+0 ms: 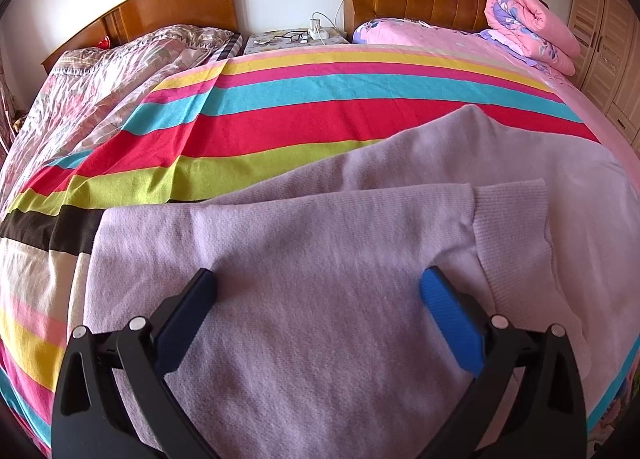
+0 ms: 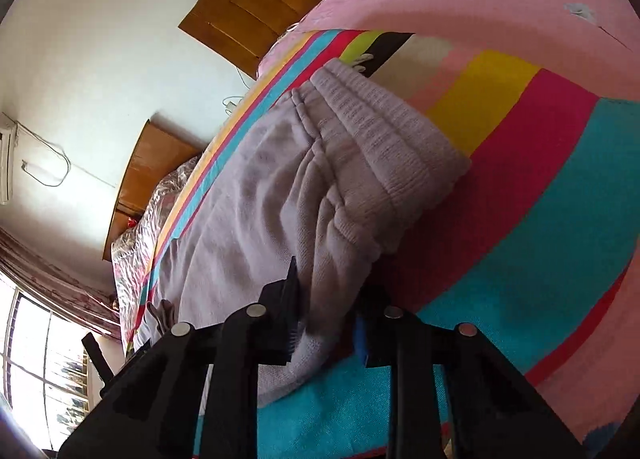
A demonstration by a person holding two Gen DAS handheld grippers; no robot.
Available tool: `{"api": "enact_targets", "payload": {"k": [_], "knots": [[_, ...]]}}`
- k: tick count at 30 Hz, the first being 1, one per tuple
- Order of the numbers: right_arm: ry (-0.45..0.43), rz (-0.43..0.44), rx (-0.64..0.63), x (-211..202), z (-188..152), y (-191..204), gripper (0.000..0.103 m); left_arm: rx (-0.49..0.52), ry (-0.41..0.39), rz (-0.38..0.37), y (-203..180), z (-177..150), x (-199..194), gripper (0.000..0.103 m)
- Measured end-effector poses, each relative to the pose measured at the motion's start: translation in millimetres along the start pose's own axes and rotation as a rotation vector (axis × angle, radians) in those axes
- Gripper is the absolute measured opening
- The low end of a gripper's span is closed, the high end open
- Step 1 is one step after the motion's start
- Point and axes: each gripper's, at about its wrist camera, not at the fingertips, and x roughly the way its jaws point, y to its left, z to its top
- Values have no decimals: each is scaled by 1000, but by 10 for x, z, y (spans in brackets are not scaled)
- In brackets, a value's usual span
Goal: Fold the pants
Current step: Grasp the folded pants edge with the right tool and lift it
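Pale lilac knit pants (image 1: 320,259) lie spread on a bright striped blanket (image 1: 280,119) on the bed. A ribbed cuff (image 1: 512,227) lies folded over to the right. My left gripper (image 1: 320,291) hovers just over the fabric, jaws wide open with nothing between them. In the right wrist view the pants (image 2: 248,199) bunch up beside the thick ribbed waistband (image 2: 384,139). My right gripper (image 2: 328,307) is shut on a fold of the pants' edge, which runs down between its fingers. The view is rolled steeply sideways.
A rolled pink quilt (image 1: 528,27) sits by the far headboard. A nightstand (image 1: 292,39) with cables stands between two beds; the left bed has a patterned cover (image 1: 100,79). A wardrobe (image 1: 608,59) lines the right wall. A window (image 2: 40,359) is at the left.
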Motion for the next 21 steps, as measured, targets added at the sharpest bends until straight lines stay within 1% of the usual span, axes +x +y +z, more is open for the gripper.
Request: {"api": "enact_targets", "payload": {"k": [3, 4, 5, 6, 8, 10, 11, 13, 14, 15, 17, 19, 21], "knots": [[-86, 30, 44, -93, -80, -21, 20, 6, 2, 21, -26, 2, 8, 102], [-115, 38, 38, -130, -95, 17, 20, 5, 3, 22, -28, 5, 9, 102], [-144, 25, -2, -176, -101, 123, 19, 7, 4, 23, -31, 6, 8, 102], [-173, 9, -58, -231, -92, 271, 19, 7, 5, 22, -30, 11, 9, 102], [-235, -14, -201, -345, -68, 690, 19, 10, 11, 15, -27, 24, -2, 102], [-283, -22, -391, -418, -68, 1252, 19, -6, 7, -21, 26, 27, -94, 102], [-299, -26, -504, -420, -117, 1562, 19, -34, -22, -52, 94, 14, -199, 102], [-305, -6, -730, -352, -287, 2177, 19, -103, -89, -96, 284, -25, -459, 102], [-298, 16, -840, -308, -426, 2445, 19, -130, -116, -97, 400, -46, -587, 102], [-277, 49, -944, -229, -580, 2701, 19, -153, -142, -76, 524, -71, -707, 102], [-206, 130, -1150, -16, -1014, 3145, 19, -206, -185, -12, 804, -156, -940, 102], [-109, 204, -1366, 218, -1594, 3449, 20, -262, -207, 27, 1091, -275, -1123, 102], [33, 259, -1547, 512, -2184, 3580, 20, -315, -210, 58, 1348, -401, -1251, 102]]}}
